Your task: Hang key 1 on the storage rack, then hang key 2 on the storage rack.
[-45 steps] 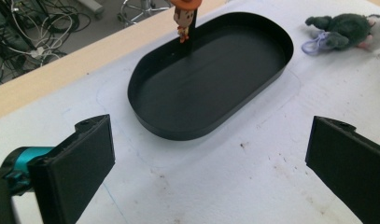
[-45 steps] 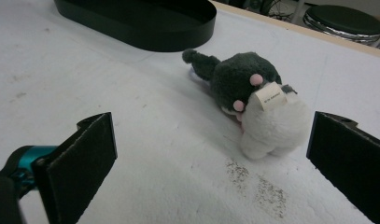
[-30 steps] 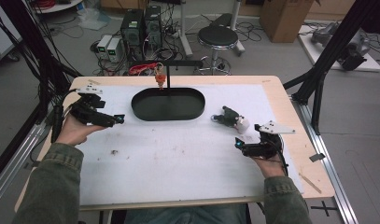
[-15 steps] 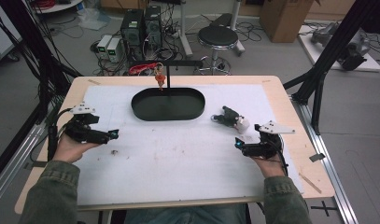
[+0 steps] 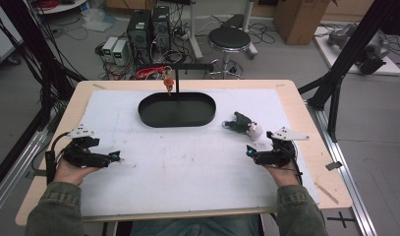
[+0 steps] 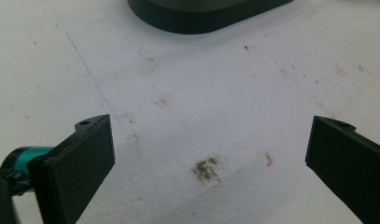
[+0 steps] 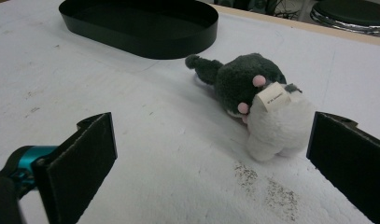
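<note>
A small plush toy [image 5: 244, 126], dark grey with a white end and pink spots, lies on the white table cover right of centre; the right gripper view has the plush toy [image 7: 257, 98] just ahead. A black oval tray [image 5: 177, 109] sits at the back middle, empty. My right gripper [image 5: 250, 152] rests near the toy's front side, jaws wide apart, nothing between them. My left gripper [image 5: 115, 157] lies low at the left of the table, open over bare cover. The left gripper view looks past its fingers [image 6: 80, 163] to the tray's edge [image 6: 201, 16].
A black stand with an orange-red object hanging from it [image 5: 168, 84] rises behind the tray. The white cover [image 5: 187, 162] has smudges and specks. Beyond the table stand a stool [image 5: 229, 39], computer boxes [image 5: 149, 27] and black frame legs [image 5: 335, 78].
My left gripper has drawn back from beside the tray toward the near left of the table and come down low. The right gripper and the toy have stayed put.
</note>
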### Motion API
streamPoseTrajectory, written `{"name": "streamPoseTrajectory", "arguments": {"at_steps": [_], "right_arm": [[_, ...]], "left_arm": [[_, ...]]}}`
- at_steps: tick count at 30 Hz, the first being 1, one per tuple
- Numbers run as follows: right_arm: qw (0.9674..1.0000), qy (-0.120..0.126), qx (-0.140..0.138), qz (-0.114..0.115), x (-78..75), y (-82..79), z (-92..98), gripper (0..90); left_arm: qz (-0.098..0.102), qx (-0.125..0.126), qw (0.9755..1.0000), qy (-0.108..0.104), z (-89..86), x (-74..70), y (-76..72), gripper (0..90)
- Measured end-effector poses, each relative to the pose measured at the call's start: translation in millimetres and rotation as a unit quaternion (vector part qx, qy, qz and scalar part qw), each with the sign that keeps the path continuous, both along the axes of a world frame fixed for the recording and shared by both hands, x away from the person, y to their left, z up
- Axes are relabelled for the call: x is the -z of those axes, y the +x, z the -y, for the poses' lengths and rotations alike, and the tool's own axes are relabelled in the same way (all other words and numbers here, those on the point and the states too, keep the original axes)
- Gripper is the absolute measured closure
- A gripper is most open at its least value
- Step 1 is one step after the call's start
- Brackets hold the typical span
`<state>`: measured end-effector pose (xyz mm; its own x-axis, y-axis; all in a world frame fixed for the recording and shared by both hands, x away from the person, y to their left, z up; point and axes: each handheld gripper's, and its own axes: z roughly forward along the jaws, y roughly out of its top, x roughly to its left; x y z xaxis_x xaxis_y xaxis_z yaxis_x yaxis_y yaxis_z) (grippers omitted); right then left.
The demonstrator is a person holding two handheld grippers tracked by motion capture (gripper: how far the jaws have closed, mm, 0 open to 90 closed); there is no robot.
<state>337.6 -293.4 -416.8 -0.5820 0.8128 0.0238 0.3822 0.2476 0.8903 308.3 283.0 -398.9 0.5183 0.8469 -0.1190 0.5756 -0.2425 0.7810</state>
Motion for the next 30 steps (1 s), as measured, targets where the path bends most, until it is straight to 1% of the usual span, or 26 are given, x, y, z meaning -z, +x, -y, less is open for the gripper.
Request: {"name": "streamPoseTrajectory", "arguments": {"at_steps": [2, 3, 5, 6, 8, 12, 16, 18, 19, 20, 21, 22, 23, 24, 27, 30], "right_arm": [[1.0, 0.001, 0.001, -0.001, -0.3, 0.1, -0.5, 0.6], [1.0, 0.003, 0.003, -0.002, -0.6, 0.2, -1.0, 0.6], [1.0, 0.005, 0.002, -0.004, -1.9, 2.3, -2.2, 0.6], [1.0, 0.003, 0.001, -0.005, -2.9, 3.5, -3.7, 0.6], [0.9999, -0.008, 0.002, -0.006, -5.2, 5.4, -7.3, 0.6], [0.9998, -0.021, -0.002, -0.006, -7.1, 10.6, -12.4, 0.6], [0.9993, -0.031, -0.004, -0.018, -4.4, 15.7, -14.6, 0.6], [0.9989, -0.041, -0.006, -0.021, -3.4, 18.4, -15.1, 0.6], [0.9988, -0.045, -0.006, -0.019, -3.7, 19.0, -15.9, 0.6], [0.9987, -0.046, -0.007, -0.019, -4.1, 19.3, -16.6, 0.6], [0.9986, -0.05, -0.007, -0.017, -5.2, 21.1, -17.9, 0.6], [0.9983, -0.054, -0.01, -0.018, -6.2, 23.1, -18.9, 0.6], [0.998, -0.061, -0.009, -0.017, -7.5, 25.6, -20.1, 0.6], [0.9979, -0.062, -0.007, -0.016, -8.6, 28.1, -21.4, 0.6], [0.9982, -0.057, -0.007, -0.021, -10.8, 37.2, -23.5, 0.6], [0.9973, -0.067, -0.007, -0.029, -12.4, 46.0, -26.8, 0.6]], "left_arm": [[0.003, 0.0, 1.0, 0.004, -0.7, 4.2, -1.9, 1.7], [0.008, -0.002, 0.9999, 0.006, -1.2, 6.3, -3.0, 1.7], [0.025, -0.007, 0.9996, 0.009, -1.9, 10.0, -6.2, 1.7], [0.028, -0.009, 0.9995, 0.009, -2.4, 11.6, -7.4, 1.7], [0.032, -0.01, 0.9994, 0.012, -3.6, 13.9, -9.0, 1.7], [0.031, -0.011, 0.9994, 0.008, -6.9, 17.6, -11.2, 1.7], [0.026, -0.01, 0.9996, 0.011, -9.8, 23.3, -15.0, 1.7], [0.022, -0.008, 0.9996, 0.013, -11.3, 25.2, -16.5, 1.7], [0.023, -0.007, 0.9997, 0.009, -11.3, 26.1, -17.0, 1.7], [0.025, -0.003, 0.9996, 0.01, -12.1, 27.2, -18.1, 1.7], [0.023, -0.003, 0.9997, 0.008, -12.0, 28.3, -19.1, 1.7], [0.019, -0.003, 0.9998, 0.005, -11.8, 29.6, -19.6, 1.7], [0.017, -0.001, 0.9998, 0.006, -11.7, 30.3, -20.1, 1.7], [0.016, -0.001, 0.9998, 0.006, -11.1, 30.4, -20.8, 1.7], [0.021, -0.001, 0.9998, 0.003, -11.2, 29.4, -21.6, 1.7], [0.023, -0.004, 0.9997, -0.001, -13.5, 29.0, -21.6, 1.7]]}}
